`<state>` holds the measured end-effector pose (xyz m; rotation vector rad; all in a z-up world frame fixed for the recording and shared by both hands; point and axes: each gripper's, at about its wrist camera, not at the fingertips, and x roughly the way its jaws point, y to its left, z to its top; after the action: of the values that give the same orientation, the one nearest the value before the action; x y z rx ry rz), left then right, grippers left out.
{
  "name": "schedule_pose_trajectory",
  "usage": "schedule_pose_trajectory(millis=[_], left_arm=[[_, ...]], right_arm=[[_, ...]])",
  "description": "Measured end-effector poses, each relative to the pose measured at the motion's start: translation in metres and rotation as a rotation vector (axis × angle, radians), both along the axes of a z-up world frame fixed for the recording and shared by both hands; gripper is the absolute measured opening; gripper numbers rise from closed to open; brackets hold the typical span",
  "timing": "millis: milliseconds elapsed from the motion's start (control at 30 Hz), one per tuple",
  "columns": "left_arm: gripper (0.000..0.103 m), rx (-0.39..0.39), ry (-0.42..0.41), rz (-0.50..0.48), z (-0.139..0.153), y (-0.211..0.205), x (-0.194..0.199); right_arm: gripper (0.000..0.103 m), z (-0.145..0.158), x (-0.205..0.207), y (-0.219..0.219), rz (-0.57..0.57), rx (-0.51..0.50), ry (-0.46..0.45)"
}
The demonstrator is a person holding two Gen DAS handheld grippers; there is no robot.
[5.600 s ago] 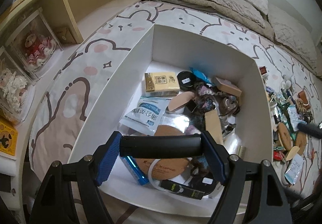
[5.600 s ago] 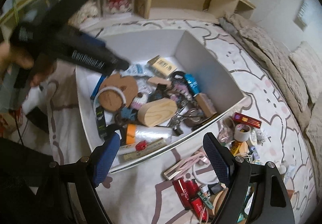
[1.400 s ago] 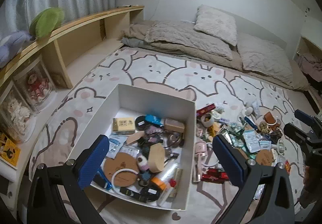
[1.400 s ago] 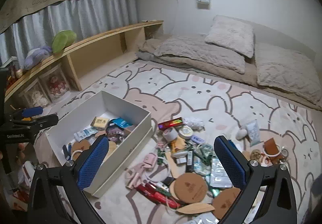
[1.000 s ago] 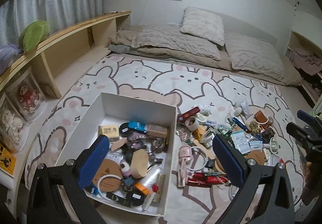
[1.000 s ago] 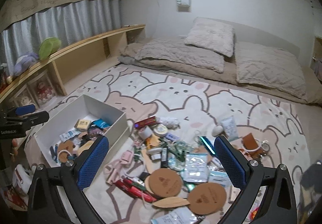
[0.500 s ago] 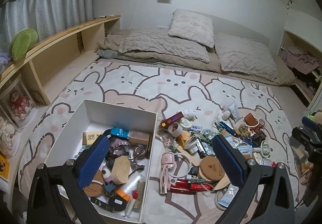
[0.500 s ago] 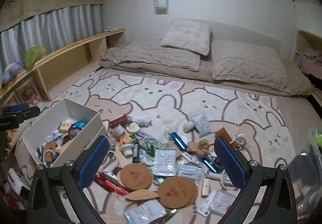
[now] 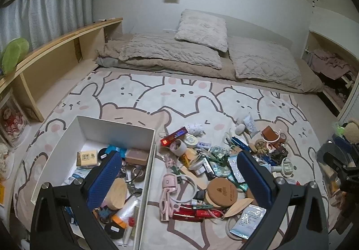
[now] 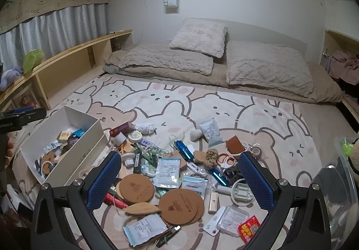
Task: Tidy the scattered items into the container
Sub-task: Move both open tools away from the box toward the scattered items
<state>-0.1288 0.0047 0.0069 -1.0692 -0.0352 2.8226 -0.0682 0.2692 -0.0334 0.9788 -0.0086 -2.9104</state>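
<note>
A white box (image 9: 112,125) holding several small items sits on the animal-print rug, left of centre; the right wrist view shows its near wall (image 10: 76,160). To its right lies a scatter of items: cork coasters (image 9: 222,189) (image 10: 180,202), a red box (image 9: 174,136), a pink cabled gadget (image 9: 168,184), a blue pen (image 10: 184,152) and a rope knot (image 10: 212,155). My left gripper (image 9: 179,173) hangs open and empty, high over the box's right edge. My right gripper (image 10: 179,178) is open and empty, high above the scatter.
Pillows and folded bedding (image 9: 170,52) line the far wall. A long wooden shelf (image 9: 56,47) with a green plush runs along the left. A clear plastic bin (image 10: 343,182) stands at the right edge. Bare rug (image 10: 170,101) lies between scatter and bedding.
Both grippers have risen and swung right, away from the box, so the whole room shows. The black cylinder held in my left gripper 5.6 s ago is gone from it.
</note>
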Motion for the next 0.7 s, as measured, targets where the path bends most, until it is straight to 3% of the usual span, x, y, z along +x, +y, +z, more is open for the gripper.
schedule_pose_trajectory(millis=[433,700], left_arm=[[0.103,0.006,-0.005,-0.07,-0.002,0.037,-0.009],[0.103,0.005,0.036,-0.081,0.009,0.051,-0.02]], right_arm=[[0.103,-0.001,-0.001,0.026,-0.036,0.008,-0.008],[0.103,0.013,0.0,0.046,-0.05,-0.012,0.038]])
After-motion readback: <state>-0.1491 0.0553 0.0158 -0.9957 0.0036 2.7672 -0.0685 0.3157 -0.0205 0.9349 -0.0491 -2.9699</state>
